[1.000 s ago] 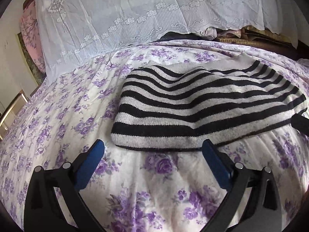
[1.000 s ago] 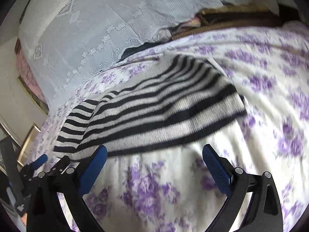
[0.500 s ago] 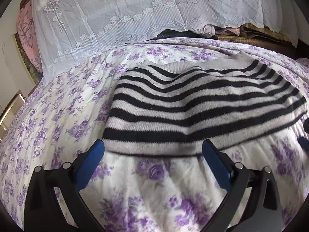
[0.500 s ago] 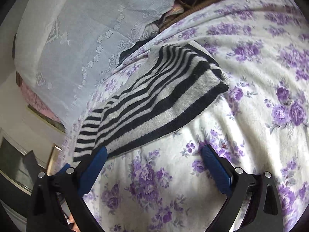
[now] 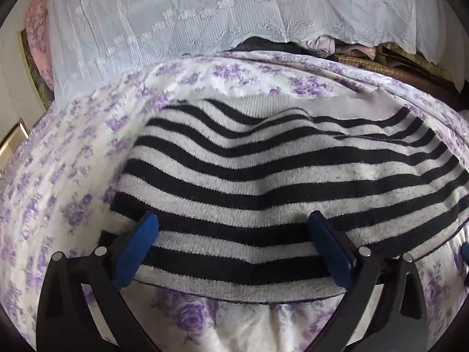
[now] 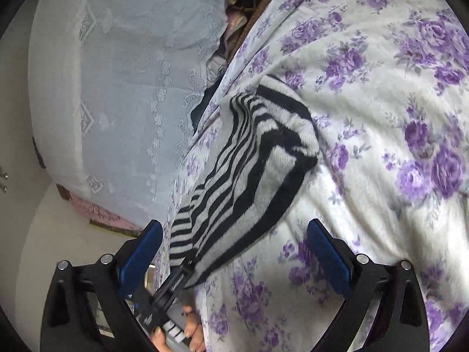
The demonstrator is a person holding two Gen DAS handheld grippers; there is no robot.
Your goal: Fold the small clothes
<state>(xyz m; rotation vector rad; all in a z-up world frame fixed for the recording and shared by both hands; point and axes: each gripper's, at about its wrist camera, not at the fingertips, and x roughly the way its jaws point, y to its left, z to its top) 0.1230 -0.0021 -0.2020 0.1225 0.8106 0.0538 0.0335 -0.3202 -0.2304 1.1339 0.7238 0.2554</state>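
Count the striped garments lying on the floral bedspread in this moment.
1: a black-and-white striped knit top, folded flat on the purple floral bedspread, straight ahead of the open left gripper. Other clothes may be hidden under the white lace cloth.

Purple-flowered bedspread (image 5: 73, 182), white lace cloth (image 5: 176, 14) behind, pale wall (image 6: 58, 234)

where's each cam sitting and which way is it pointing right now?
Left wrist: on the left claw, low over the near edge of the striped sweater, facing across the floral bedspread to the white lace cloth; only its open blue-padded fingers show.
Right wrist: on the right claw, rolled, off the sweater's end; its open fingers, the left claw and the person's hand show.
Shared: sweater, bedspread, lace cloth.
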